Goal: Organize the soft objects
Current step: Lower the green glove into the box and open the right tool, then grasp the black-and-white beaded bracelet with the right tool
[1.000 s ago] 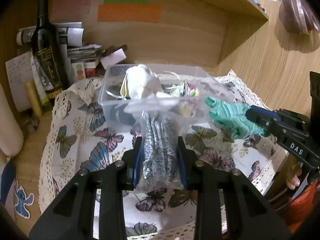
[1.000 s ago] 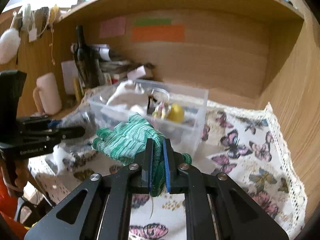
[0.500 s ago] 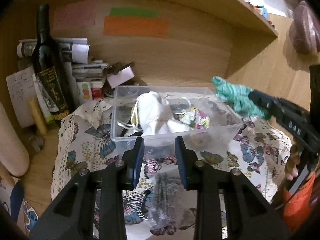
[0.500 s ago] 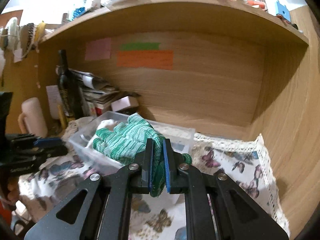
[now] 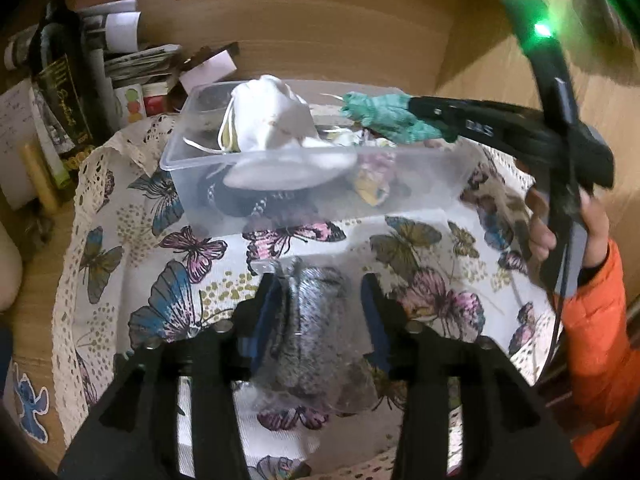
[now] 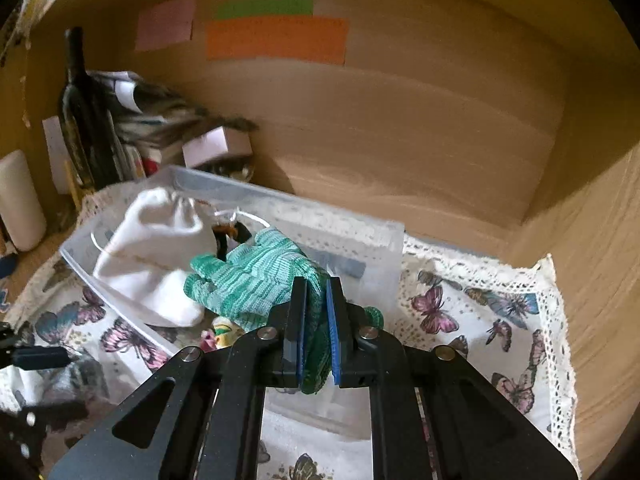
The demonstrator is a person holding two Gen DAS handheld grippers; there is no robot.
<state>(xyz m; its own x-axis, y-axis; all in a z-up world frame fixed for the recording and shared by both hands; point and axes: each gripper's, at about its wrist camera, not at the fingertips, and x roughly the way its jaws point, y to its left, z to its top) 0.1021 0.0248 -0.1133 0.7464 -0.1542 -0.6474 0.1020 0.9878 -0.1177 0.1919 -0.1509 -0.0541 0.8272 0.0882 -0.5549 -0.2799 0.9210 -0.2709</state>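
The clear plastic bin on the butterfly cloth already holds a white drawstring pouch and other small soft items. The right gripper is clamped on a green knit glove above the bin, not released. The left gripper stands spread around a bagged grey item lying on the cloth, still to be stored.

Green-and-white knitted glove, crumpled, hangs above clear rectangular plastic bin, centre frame. White drawstring cloth pouch lies inside. Grey fuzzy item in clear plastic wrap lies on cloth, lower centre.
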